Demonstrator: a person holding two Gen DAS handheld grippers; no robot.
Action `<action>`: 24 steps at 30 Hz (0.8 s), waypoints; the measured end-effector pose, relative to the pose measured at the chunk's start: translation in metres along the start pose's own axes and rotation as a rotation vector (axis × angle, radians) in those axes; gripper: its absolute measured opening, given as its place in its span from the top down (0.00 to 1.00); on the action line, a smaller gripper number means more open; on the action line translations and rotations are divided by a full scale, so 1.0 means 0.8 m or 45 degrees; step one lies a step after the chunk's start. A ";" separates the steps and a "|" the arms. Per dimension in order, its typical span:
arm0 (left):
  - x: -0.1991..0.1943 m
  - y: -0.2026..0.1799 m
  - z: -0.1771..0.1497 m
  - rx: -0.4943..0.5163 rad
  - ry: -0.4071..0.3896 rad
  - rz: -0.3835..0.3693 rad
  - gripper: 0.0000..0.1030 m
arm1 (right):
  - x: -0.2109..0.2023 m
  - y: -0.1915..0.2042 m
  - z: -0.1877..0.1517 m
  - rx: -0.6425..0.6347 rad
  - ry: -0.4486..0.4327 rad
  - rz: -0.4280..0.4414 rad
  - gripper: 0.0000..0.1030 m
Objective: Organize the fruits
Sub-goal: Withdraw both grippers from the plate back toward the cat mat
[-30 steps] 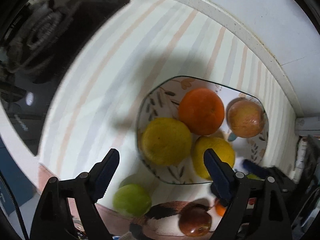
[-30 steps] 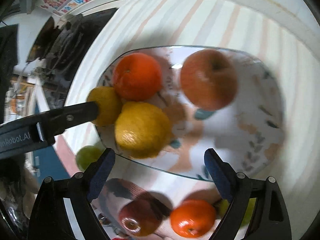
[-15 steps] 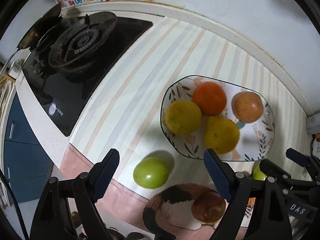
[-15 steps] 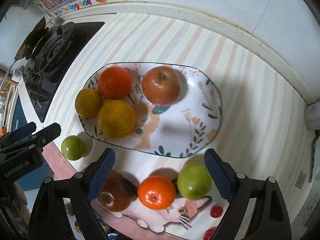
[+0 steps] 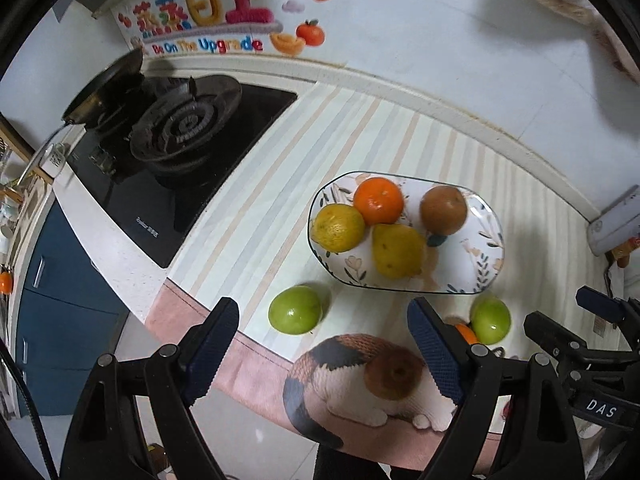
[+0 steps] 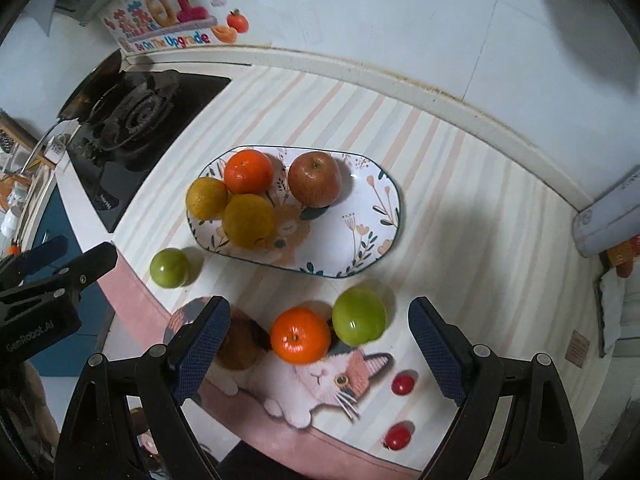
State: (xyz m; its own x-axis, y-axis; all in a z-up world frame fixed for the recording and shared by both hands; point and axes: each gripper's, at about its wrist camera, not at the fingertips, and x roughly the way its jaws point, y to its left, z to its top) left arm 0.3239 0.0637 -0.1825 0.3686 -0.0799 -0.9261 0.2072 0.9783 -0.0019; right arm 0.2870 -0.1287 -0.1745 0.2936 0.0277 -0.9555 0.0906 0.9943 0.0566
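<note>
In the left wrist view the left tongs (image 5: 318, 354) gape wide and empty at the bottom of the frame; the oval plate (image 5: 490, 236) at center right carries four fruits, while a green apple (image 5: 295, 309) lies below it on the desk (image 5: 280, 184).

In the right wrist view the right tongs (image 6: 320, 350) stand wide and empty; an orange (image 6: 300, 335), another green fruit (image 6: 359, 315) and a brown fruit (image 6: 240, 350) wait off the plate, so roughly half remains.

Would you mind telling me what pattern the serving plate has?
The plate is white with a dark rim, leaf sprigs and flowers, clearest in the right wrist view.
</note>
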 end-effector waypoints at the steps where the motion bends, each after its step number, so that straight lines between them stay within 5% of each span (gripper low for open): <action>1: -0.007 -0.002 -0.003 0.001 -0.009 -0.001 0.16 | -0.006 -0.001 -0.004 0.002 -0.004 0.008 0.10; 13: -0.078 -0.026 -0.034 0.015 -0.094 -0.034 0.16 | -0.096 -0.007 -0.040 -0.017 -0.121 0.057 0.10; 24: -0.097 -0.024 -0.044 -0.039 -0.109 -0.068 0.16 | -0.107 -0.019 -0.042 0.024 -0.114 0.121 0.10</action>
State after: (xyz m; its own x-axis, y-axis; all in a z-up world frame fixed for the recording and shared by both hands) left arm 0.2596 0.0577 -0.1239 0.4339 -0.1471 -0.8889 0.2012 0.9775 -0.0636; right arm 0.2285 -0.1426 -0.1032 0.3858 0.1116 -0.9158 0.0761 0.9854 0.1521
